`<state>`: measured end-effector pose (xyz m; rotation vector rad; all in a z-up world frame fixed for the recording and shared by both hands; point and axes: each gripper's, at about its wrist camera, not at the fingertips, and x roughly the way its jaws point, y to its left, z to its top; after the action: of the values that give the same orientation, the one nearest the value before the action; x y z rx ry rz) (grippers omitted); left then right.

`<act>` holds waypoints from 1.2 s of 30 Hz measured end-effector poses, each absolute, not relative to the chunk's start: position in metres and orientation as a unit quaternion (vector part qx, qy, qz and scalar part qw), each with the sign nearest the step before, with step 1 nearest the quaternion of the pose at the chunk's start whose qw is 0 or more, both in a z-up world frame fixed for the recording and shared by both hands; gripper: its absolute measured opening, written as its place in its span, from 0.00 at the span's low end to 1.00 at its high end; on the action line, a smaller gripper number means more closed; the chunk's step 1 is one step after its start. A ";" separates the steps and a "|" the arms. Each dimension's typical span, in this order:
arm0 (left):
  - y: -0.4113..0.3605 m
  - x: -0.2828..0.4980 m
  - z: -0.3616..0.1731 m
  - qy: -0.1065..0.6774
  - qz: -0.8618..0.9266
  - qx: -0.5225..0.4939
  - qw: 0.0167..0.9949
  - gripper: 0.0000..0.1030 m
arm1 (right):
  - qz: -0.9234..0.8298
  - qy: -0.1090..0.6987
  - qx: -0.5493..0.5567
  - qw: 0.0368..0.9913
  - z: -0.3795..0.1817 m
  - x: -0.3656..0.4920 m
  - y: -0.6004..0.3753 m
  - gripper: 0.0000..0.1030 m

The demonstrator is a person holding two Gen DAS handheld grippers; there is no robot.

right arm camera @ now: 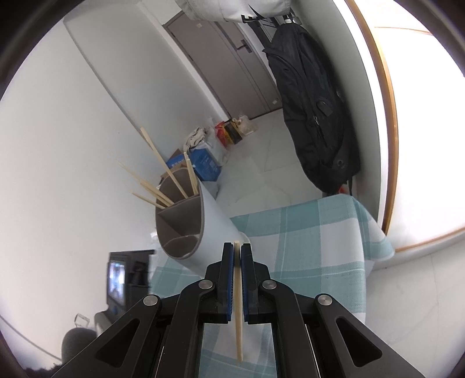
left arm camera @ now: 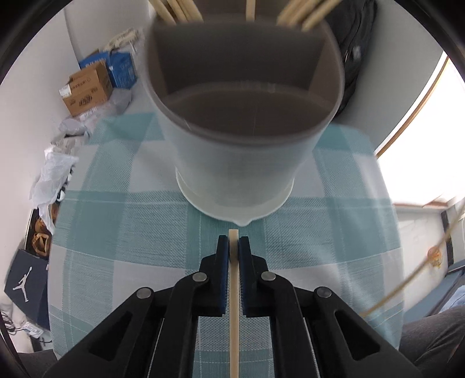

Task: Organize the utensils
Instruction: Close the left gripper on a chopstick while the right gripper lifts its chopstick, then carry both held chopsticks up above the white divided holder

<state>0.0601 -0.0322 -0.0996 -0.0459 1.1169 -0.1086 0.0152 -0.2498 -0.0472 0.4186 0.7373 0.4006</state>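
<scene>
A white utensil holder (left arm camera: 235, 162) with a grey divided inside stands on the checked tablecloth (left arm camera: 122, 221), close ahead in the left wrist view. Several wooden chopsticks (left arm camera: 302, 11) stick out of its far compartments. My left gripper (left arm camera: 234, 242) is shut on a wooden chopstick (left arm camera: 234, 305), just short of the holder's base. In the right wrist view the holder (right arm camera: 200, 221) shows tilted to the left with chopsticks (right arm camera: 162, 171) in it. My right gripper (right arm camera: 237, 248) is shut on another chopstick (right arm camera: 238, 308), next to the holder's side.
A black backpack (right arm camera: 316, 116) hangs beyond the table's far edge. Cardboard and blue boxes (left arm camera: 96, 81) and plastic bags (left arm camera: 52, 174) lie on the floor at left. A thin stick (left arm camera: 412, 276) crosses the right edge of the left wrist view. The cloth's corner (right arm camera: 375, 238) drops off at right.
</scene>
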 end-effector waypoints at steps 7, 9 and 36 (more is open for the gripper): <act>-0.023 0.040 -0.061 0.459 -0.057 -0.047 0.885 0.02 | 0.202 0.339 0.189 0.899 -0.043 0.010 -0.241 0.04; -0.021 0.034 -0.053 0.444 -0.062 -0.058 0.892 0.02 | 0.204 0.334 0.180 0.903 -0.042 0.007 -0.236 0.04; 0.024 0.038 0.048 0.289 -0.073 -0.139 0.944 0.02 | 0.231 0.269 0.132 0.926 0.037 -0.008 -0.193 0.04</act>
<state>0.0379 0.0242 0.0484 -0.2833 0.5880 -0.1491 -0.0076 -0.1928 0.0370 0.2699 0.5513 0.4739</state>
